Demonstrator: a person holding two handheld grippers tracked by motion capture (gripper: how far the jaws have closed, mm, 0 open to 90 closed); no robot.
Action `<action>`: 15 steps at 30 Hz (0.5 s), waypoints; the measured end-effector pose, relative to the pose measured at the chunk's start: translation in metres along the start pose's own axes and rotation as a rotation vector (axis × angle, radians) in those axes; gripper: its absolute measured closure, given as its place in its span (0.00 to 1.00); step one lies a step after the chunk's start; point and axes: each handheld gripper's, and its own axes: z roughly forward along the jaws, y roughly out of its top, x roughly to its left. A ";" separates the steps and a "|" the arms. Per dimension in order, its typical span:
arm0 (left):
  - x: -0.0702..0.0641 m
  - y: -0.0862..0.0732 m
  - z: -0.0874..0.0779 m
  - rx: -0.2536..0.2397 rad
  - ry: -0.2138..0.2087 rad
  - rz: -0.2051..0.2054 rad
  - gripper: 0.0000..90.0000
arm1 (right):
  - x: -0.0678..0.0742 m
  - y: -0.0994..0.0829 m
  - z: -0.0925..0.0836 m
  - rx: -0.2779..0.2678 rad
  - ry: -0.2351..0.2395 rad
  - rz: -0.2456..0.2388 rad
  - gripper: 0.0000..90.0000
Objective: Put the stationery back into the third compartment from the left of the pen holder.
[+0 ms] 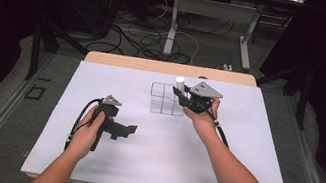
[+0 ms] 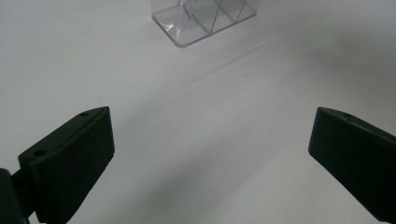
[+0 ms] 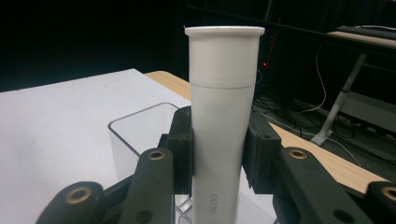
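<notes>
The right gripper (image 1: 182,94) pinches a white cylindrical plastic tube (image 3: 223,121) between its two black pads, holding it upright just above the clear plastic box with inner dividers (image 1: 164,99). In the right gripper view the tube stands between the pads with its rimmed top uppermost, and the box's rounded rim shows just behind and below it. The left gripper (image 1: 126,130) rests low over the white sheet covering the desk (image 1: 103,162), well apart from the box, with its jaws spread wide and nothing between them.
</notes>
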 end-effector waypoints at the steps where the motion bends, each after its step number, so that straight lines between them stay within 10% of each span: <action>1: 0.000 0.000 0.000 -0.002 0.000 -0.006 0.00 | -0.001 -0.001 0.001 0.001 -0.003 0.006 0.75; 15: -0.001 -0.002 0.001 0.001 -0.013 -0.014 0.00 | -0.005 -0.013 0.010 0.026 -0.018 0.019 0.75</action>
